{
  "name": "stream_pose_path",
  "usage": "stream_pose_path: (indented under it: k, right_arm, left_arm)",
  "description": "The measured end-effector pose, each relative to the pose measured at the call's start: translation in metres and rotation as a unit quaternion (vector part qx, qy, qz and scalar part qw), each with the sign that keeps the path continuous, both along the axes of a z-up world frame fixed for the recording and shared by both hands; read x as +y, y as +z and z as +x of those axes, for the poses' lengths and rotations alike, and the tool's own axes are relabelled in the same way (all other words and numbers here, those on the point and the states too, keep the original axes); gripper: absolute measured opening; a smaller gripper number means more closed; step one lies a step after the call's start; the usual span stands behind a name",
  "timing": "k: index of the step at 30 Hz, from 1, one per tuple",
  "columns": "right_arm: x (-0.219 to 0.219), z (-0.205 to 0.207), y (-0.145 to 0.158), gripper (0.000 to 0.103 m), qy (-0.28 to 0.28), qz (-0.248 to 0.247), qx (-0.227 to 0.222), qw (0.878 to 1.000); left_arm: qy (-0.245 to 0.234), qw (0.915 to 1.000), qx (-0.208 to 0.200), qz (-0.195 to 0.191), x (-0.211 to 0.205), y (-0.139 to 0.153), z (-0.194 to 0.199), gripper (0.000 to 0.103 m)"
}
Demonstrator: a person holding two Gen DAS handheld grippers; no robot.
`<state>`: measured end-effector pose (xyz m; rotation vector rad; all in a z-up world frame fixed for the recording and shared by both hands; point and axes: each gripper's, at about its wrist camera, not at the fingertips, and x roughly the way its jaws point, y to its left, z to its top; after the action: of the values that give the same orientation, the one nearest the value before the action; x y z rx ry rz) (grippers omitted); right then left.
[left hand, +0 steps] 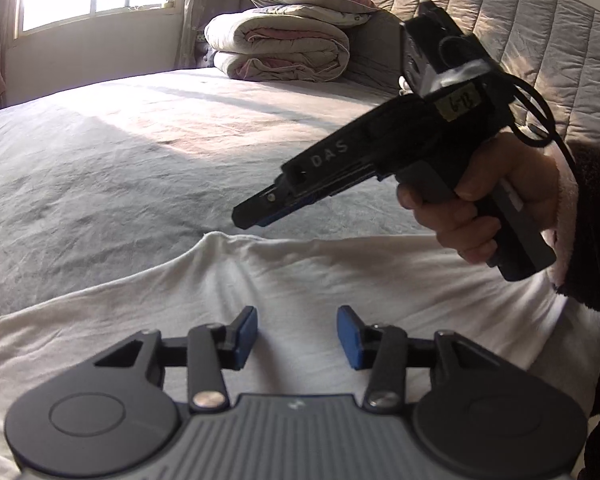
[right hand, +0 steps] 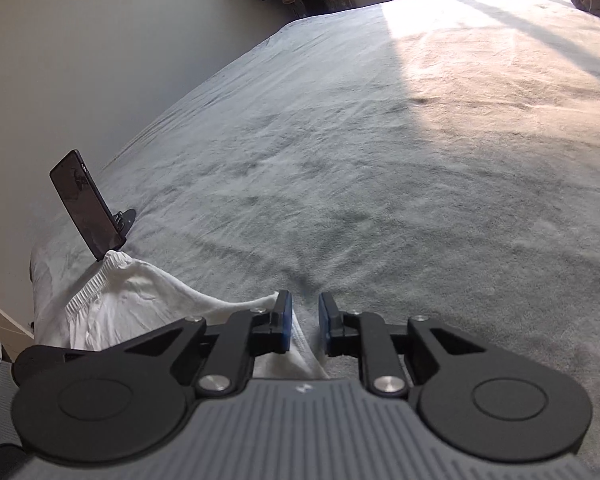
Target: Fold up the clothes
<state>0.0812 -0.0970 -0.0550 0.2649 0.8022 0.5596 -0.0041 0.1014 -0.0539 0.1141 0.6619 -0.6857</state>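
Lying on the bed (left hand: 100, 168) is one white garment (left hand: 300, 280), its near portion cut off by both frames' lower edges. Left gripper (left hand: 297, 334): jaws spread, garment directly beneath, contact not determinable. Right gripper (right hand: 305, 322): jaws narrowly parted, a garment fold between them, neither pad seen pressing it. One hand (left hand: 472, 216) holds that gripper above the garment. One phone (right hand: 86, 204) stands beyond the garment's ribbed edge. One bedding stack (left hand: 280, 40) sits far beyond the garment.

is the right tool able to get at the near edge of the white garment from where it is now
Probably yes: the right tool hangs open just above the white garment edge, with nothing between its pads and the cloth.
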Motion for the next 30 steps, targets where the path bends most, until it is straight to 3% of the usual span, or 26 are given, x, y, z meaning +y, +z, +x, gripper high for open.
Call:
stream_pose_path:
  k: [1, 4, 12, 15, 16, 19, 20, 22, 26, 30]
  right_arm:
    - [-0.009, -0.006, 0.003, 0.038, -0.006, 0.0, -0.004, 1.0]
    - [-0.038, -0.029, 0.01, 0.038, -0.018, -0.011, -0.005, 1.0]
    - [-0.093, -0.102, 0.006, 0.036, -0.04, -0.085, -0.03, 0.995]
    - [-0.103, -0.117, -0.007, 0.015, -0.068, -0.126, -0.043, 0.989]
    - [-0.103, -0.118, -0.012, 0.002, -0.08, -0.155, -0.047, 0.984]
    - [-0.106, -0.124, -0.012, 0.001, -0.122, -0.181, -0.066, 0.974]
    - [-0.106, -0.128, -0.009, 0.009, -0.131, -0.181, -0.074, 0.972]
    - [-0.104, -0.138, -0.003, 0.017, -0.14, -0.178, -0.089, 0.97]
    - [-0.087, -0.161, -0.002, 0.018, -0.103, -0.187, -0.105, 0.971]
    - [-0.113, -0.179, -0.008, 0.018, -0.139, -0.198, -0.092, 0.966]
  left_arm:
    - [0.015, 0.9999, 0.002, -0.004, -0.001, 0.001, 0.005, 0.024]
    - [0.033, 0.9993, 0.014, -0.01, -0.01, 0.0, 0.016, 0.022]
    - [0.069, 0.9971, -0.006, 0.032, -0.044, -0.009, 0.036, 0.022]
    - [0.081, 0.9933, -0.049, 0.067, -0.053, -0.019, 0.032, 0.023]
    - [0.085, 0.9918, -0.058, 0.076, -0.056, -0.02, 0.031, 0.023]
    - [0.094, 0.9878, -0.081, 0.095, -0.064, -0.015, 0.025, 0.024]
    - [0.095, 0.9863, -0.089, 0.101, -0.066, -0.013, 0.022, 0.024]
    - [0.087, 0.9863, -0.103, 0.095, -0.068, -0.007, 0.013, 0.025]
    - [0.019, 0.9938, -0.095, 0.055, -0.074, 0.0, -0.004, 0.032]
    - [-0.032, 0.9903, -0.098, 0.094, -0.092, -0.014, -0.017, 0.033]
